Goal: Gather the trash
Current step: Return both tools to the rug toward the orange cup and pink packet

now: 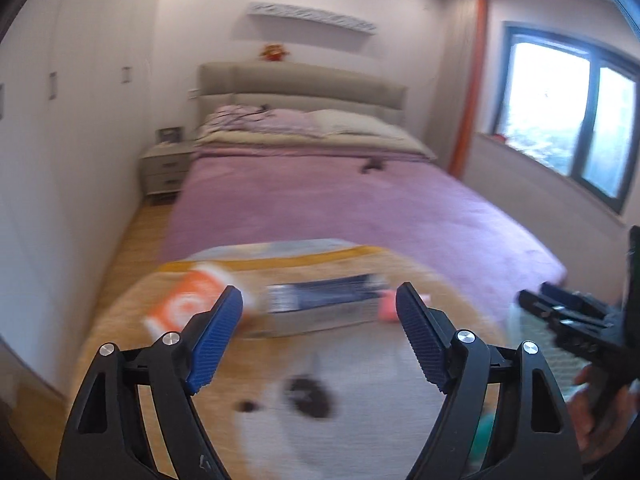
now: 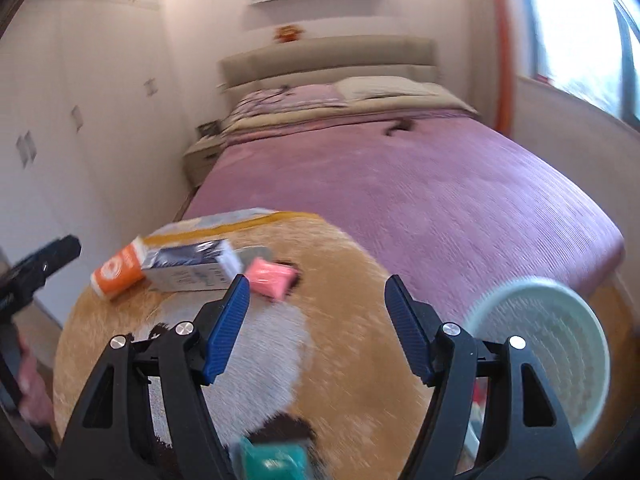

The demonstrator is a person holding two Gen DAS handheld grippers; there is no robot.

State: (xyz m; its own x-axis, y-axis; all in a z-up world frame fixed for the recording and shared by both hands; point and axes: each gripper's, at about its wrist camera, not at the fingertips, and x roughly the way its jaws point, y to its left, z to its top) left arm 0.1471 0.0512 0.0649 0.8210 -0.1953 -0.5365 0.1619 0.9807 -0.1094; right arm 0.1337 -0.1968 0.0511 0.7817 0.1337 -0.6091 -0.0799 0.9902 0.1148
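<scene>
An orange box (image 2: pixel 118 270), a blue-and-white box (image 2: pixel 192 266) and a pink packet (image 2: pixel 270 276) lie on a round tan-and-white cushion (image 2: pixel 340 320) at the foot of the bed. A teal packet (image 2: pixel 274 460) lies at its near edge. A pale green basket (image 2: pixel 548 356) stands to the right. My right gripper (image 2: pixel 318 292) is open and empty above the cushion. My left gripper (image 1: pixel 320 302) is open and empty, with the orange box (image 1: pixel 188 306), the blue-and-white box (image 1: pixel 320 304) and the pink packet (image 1: pixel 386 308) just beyond its fingertips.
A bed with a purple cover (image 1: pixel 320 200) fills the room behind the cushion. A nightstand (image 1: pixel 164 172) stands at its far left beside white wardrobes (image 1: pixel 60 120). A window (image 1: pixel 568 112) is on the right. A small dark object (image 1: pixel 372 165) lies on the bed.
</scene>
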